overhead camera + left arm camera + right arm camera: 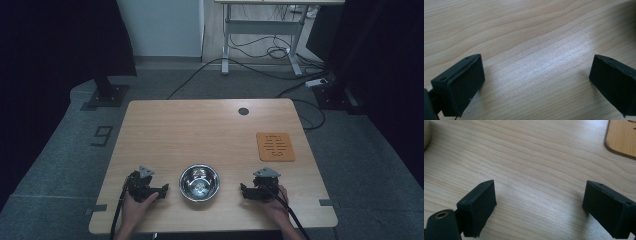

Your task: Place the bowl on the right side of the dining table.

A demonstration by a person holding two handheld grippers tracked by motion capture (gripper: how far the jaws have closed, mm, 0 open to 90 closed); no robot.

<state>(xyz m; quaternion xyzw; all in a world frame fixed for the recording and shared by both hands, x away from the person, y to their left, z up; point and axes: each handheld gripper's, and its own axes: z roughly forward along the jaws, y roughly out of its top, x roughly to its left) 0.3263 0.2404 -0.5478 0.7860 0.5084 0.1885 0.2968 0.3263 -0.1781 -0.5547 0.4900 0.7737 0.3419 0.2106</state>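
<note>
A shiny steel bowl [199, 182] stands near the front middle of the wooden table [200, 130]. My left gripper [161, 190] rests on the table just left of the bowl, held by a hand, its jaws wide apart over bare wood [536, 72]. My right gripper [245, 191] rests just right of the bowl, also open with nothing between its jaws [539, 202]. An orange square mat [275, 146] lies farther back on the right, and its corner [621, 137] appears in the right gripper view.
A round black grommet [243, 111] sits near the table's far edge. Beyond the table are a white desk frame [260, 35], cables on the grey floor and black stands at left and right.
</note>
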